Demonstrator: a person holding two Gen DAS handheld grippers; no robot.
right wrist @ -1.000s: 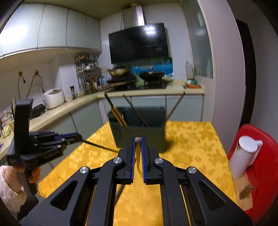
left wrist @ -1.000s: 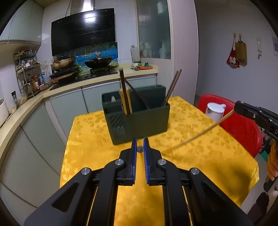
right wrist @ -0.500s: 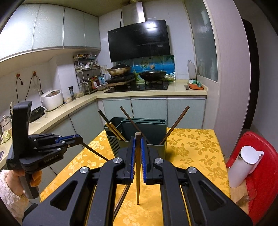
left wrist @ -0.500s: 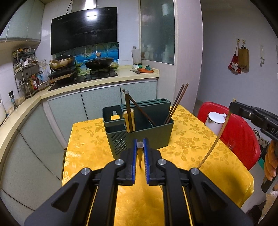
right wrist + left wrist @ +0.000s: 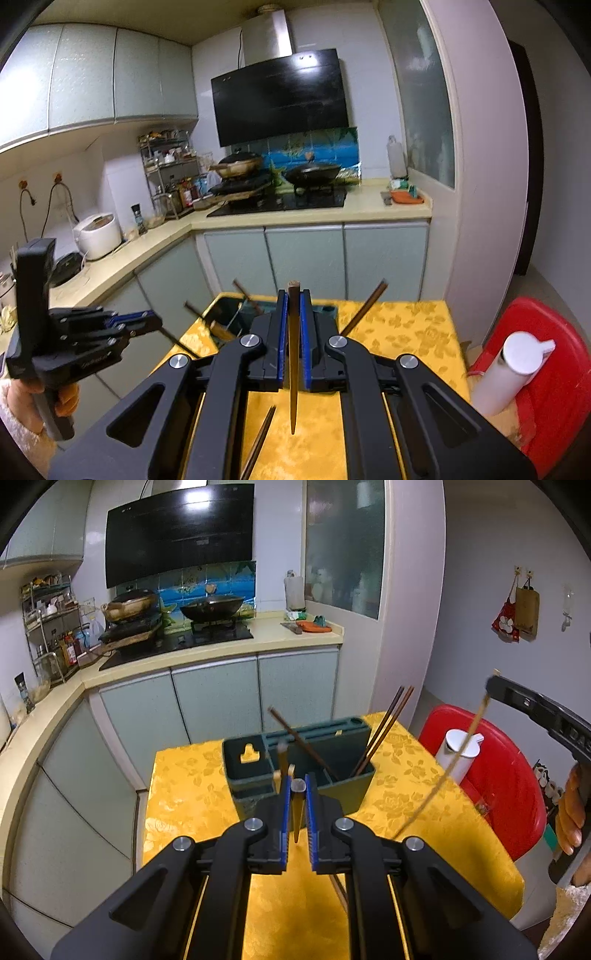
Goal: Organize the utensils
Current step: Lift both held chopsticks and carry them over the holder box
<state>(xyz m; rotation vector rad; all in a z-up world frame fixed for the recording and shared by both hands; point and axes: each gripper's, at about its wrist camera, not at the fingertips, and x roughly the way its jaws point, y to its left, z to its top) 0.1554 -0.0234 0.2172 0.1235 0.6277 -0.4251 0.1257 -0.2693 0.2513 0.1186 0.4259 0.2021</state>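
Note:
My left gripper [image 5: 296, 780] is shut on a chopstick [image 5: 296, 823] that hangs tip-down above the yellow table [image 5: 192, 786]. Just beyond it stands the dark green utensil holder [image 5: 332, 753], with several chopsticks [image 5: 384, 734] leaning in its compartments. My right gripper [image 5: 293, 295] is shut on a light brown chopstick [image 5: 293, 369], also hanging tip-down over the table. In the right wrist view its fingers hide most of the holder [image 5: 229, 314]. Each gripper shows in the other's view: the right gripper [image 5: 490, 685] at right, the left gripper [image 5: 157, 323] at left. One more chopstick [image 5: 260, 439] lies on the cloth below.
A red chair [image 5: 506, 775] with a white jug [image 5: 460, 753] stands at the table's right side. Behind the table are pale cabinets [image 5: 221, 701], and a counter with woks on a stove [image 5: 210, 609]. A person's hands grip both tool handles.
Both grippers have risen and drawn back from the table, each carrying its chopstick from lying flat to hanging tip-down. The holder now sits lower and farther off in both views.

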